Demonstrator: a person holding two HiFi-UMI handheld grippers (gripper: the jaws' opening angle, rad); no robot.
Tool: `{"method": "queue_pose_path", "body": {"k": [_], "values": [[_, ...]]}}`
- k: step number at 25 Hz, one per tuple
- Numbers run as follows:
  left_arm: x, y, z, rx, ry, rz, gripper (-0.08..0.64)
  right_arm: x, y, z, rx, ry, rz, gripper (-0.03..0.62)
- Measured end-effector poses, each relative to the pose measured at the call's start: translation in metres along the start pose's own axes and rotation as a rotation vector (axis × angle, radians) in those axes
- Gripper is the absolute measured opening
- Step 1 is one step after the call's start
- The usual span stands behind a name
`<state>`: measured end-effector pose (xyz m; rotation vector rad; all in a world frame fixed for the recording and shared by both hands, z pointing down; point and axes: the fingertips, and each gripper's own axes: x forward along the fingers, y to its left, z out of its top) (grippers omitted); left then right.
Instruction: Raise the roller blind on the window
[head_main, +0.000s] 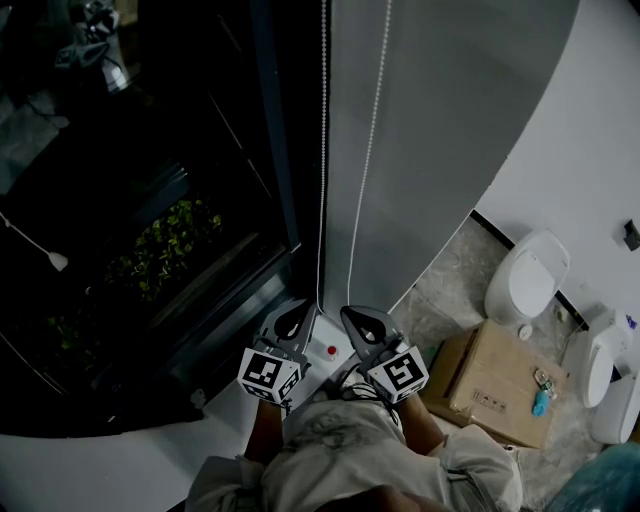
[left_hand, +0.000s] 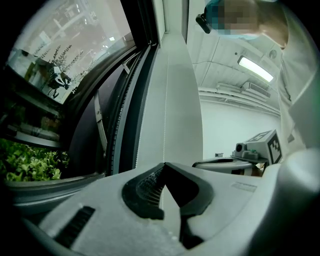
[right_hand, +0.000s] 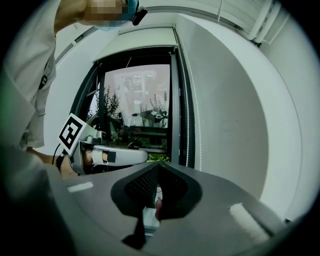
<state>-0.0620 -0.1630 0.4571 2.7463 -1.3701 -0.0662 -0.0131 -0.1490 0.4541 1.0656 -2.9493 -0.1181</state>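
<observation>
Light, slippery bead chain (head_main: 322, 150) hangs along the roller blind (head_main: 440, 120)'s left edge down to the window sill (head_main: 316, 368); pinch one strand firmly, since the left gripper (head_main: 296, 320) and right gripper (head_main: 362, 325) both look clamped together on nothing.

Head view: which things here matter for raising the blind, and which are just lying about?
For the job:
roller blind
bead chain
left tool
right tool
window

Just lying about:
cardboard box
keys with a blue tag, on the box
white bins by the wall
plants outside the glass
</observation>
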Motion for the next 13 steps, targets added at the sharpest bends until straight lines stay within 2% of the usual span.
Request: {"method": "queue_pose_path", "body": {"k": [9, 13], "values": [[0.0041, -0.0011, -0.0003, -0.001, -0.003, 0.004, 0.006, -0.0022, -0.0046, -0.0024, -0.006, 0.009, -0.003, 0.006], [0.0055, -0.0017, -0.0001, -0.002, -0.003, 0.006, 0.006, -0.0040, -0.0058, -0.0050, 0.020, 0.016, -0.007, 0.006]]}}
